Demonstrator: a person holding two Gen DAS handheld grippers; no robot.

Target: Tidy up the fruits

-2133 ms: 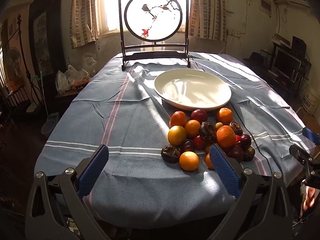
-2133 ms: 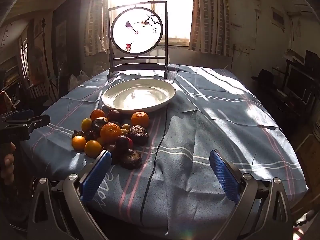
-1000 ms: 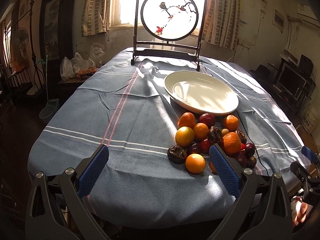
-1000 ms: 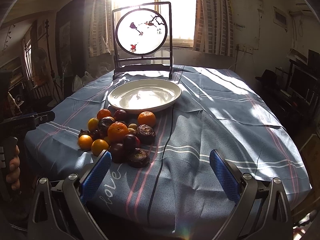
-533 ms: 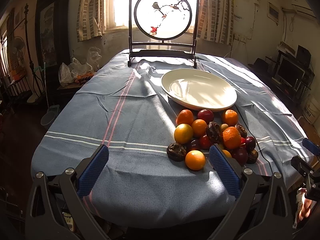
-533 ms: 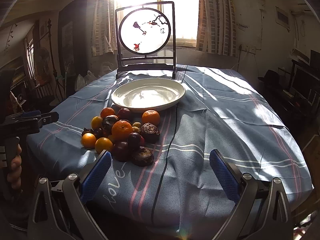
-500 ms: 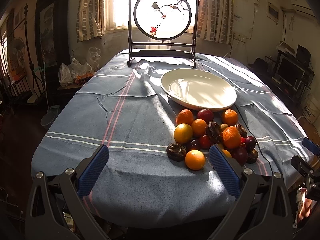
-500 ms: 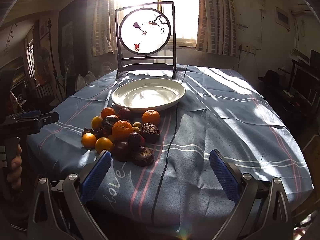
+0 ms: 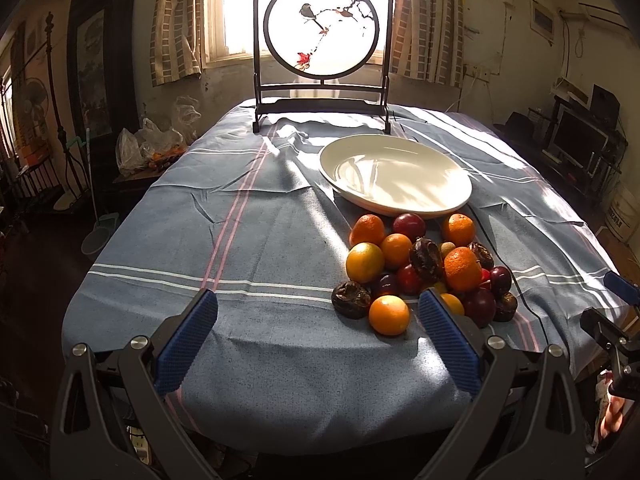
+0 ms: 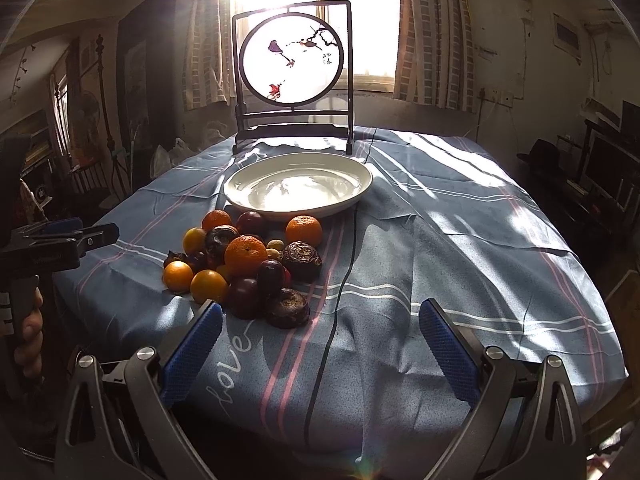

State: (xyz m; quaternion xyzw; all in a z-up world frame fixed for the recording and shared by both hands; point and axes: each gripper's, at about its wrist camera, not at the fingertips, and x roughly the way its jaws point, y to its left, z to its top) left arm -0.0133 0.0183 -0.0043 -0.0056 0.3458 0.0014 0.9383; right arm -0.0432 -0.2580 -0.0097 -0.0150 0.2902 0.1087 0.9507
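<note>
We see the fruit pile (image 9: 424,272) right of the left gripper (image 9: 318,338), left of the right gripper (image 10: 320,340). Both jaws stand apart, empty. The plate (image 9: 460,200) lies just beyond.

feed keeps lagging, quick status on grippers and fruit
Left hand-held gripper open, empty. Right hand-held gripper open, empty. Fruit pile on cloth beside plate, plate bare. Black cable runs past pile; nothing else in the way.

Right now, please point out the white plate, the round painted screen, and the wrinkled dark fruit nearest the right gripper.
white plate (image 10: 352,196): right wrist view, its near right rim.
round painted screen (image 10: 294,60): right wrist view, middle of its pale disc.
wrinkled dark fruit (image 10: 289,307): right wrist view, its top.
</note>
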